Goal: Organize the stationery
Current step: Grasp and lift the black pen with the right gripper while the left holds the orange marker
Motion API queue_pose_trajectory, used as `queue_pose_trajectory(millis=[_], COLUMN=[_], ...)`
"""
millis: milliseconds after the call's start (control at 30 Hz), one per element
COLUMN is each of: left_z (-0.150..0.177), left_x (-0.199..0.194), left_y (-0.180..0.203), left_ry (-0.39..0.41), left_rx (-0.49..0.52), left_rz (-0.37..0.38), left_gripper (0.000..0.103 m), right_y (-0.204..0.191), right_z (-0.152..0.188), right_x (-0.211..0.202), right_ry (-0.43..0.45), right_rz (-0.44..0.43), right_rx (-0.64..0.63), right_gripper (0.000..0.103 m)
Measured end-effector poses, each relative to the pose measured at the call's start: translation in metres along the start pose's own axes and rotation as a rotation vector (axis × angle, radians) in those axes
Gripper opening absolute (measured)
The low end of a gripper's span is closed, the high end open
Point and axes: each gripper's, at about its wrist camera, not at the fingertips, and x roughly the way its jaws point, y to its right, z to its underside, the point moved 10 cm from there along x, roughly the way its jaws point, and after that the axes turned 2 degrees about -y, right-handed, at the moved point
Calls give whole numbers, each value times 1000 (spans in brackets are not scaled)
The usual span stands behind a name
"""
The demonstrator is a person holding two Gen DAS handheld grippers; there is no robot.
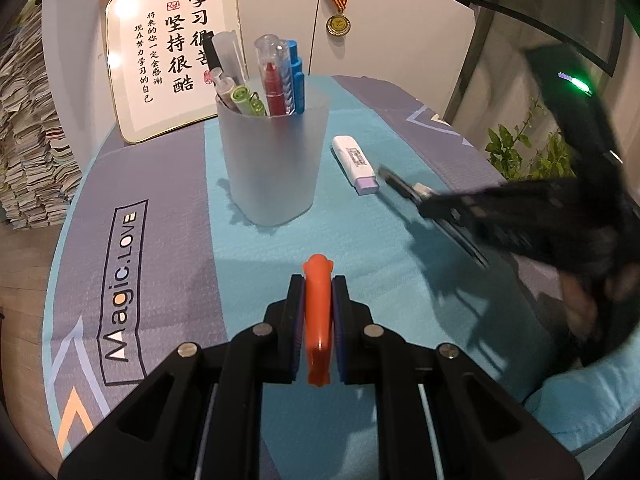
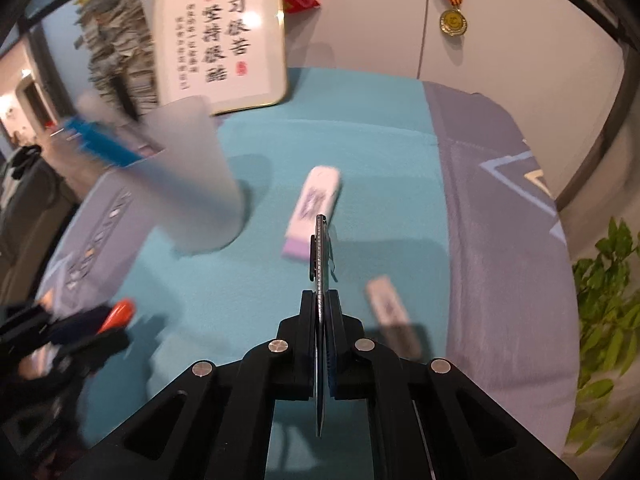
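Observation:
In the left wrist view my left gripper is shut on an orange plastic piece that stands upright between the pads. Ahead stands a frosted pen cup holding several pens. A white stick with a purple cap lies to the right of the cup. My right gripper, blurred, comes in from the right just beyond that stick. In the right wrist view my right gripper is shut on a thin dark flat strip seen edge-on, above the white stick. The left gripper shows at the lower left.
A small blurred white piece lies right of my right gripper. A framed calligraphy board leans at the back of the teal and purple tablecloth. A paper stack is at the left, a plant at the right, and a medal on the wall.

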Motion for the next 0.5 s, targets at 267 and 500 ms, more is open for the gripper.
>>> queue_pose_trajectory(millis=[267,500], left_z=[4,7], left_x=[2,-1], left_y=[1,3], left_ry=[-5,0], left_rx=[-6,-3], left_rz=[3,1], left_gripper=[11,11], right_y=[-4,34], right_z=[44,42], right_x=[-4,-9], right_ry=[-68,-26], right_rz=[-72,64], right_rx=[23,122], right_gripper=[5,5])
